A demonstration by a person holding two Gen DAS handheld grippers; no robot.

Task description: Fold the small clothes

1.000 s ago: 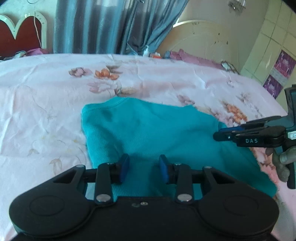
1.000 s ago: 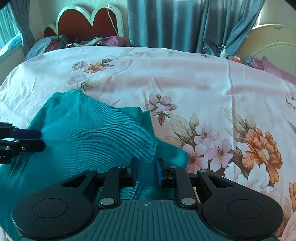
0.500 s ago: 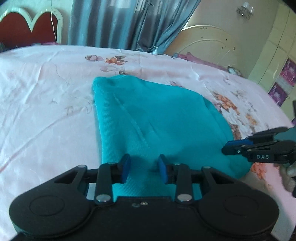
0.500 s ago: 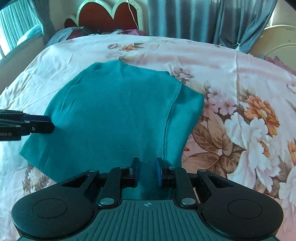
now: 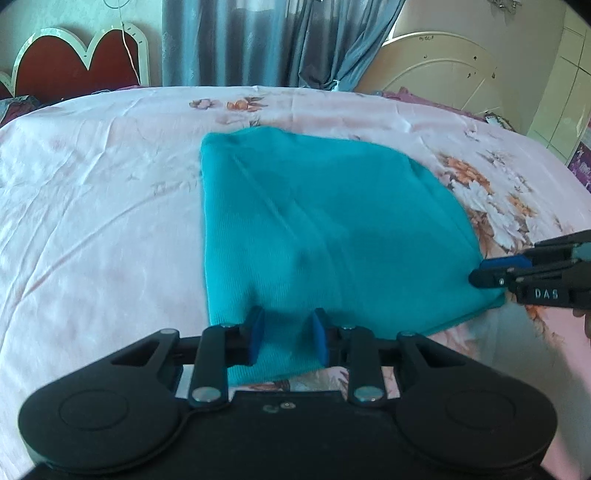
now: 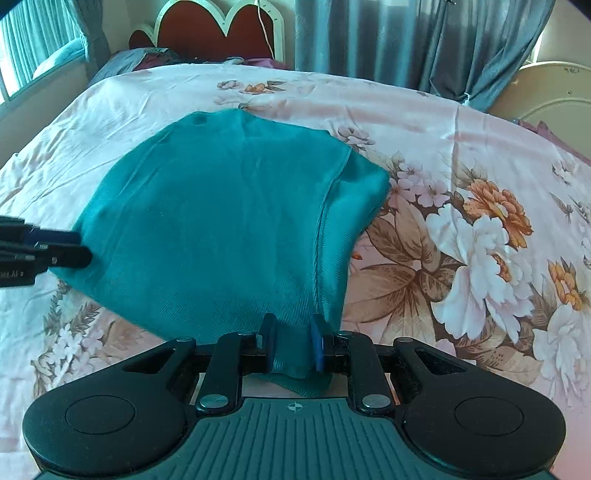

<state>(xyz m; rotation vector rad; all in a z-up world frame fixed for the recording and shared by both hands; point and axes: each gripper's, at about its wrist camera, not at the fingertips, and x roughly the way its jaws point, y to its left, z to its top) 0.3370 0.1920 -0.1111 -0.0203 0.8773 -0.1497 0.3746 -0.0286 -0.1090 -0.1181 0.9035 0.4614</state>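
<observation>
Teal garment [image 5: 325,229] spread on the bed [image 5: 92,206], its body reaching away from both grippers toward the headboard [image 6: 218,33]. The near hem runs crosswise from one gripper to the other, and each gripper holds one near corner. Left gripper [image 5: 287,338]: the near-left corner lies between the blue pads, the jaws closing on it and not yet clearly pressing. Right gripper [image 6: 293,345]: jaws drawn narrow, pinching a bunched fold of the near-right corner, with cloth hanging below the pads. Seen from the left wrist, the right gripper sits at the far right end of the hem; from the right wrist, the left gripper sits at the far left end. Judgement: the next fold would carry this hem forward, away from the grippers, over the garment's body; both hands are equally placed for it.
</observation>
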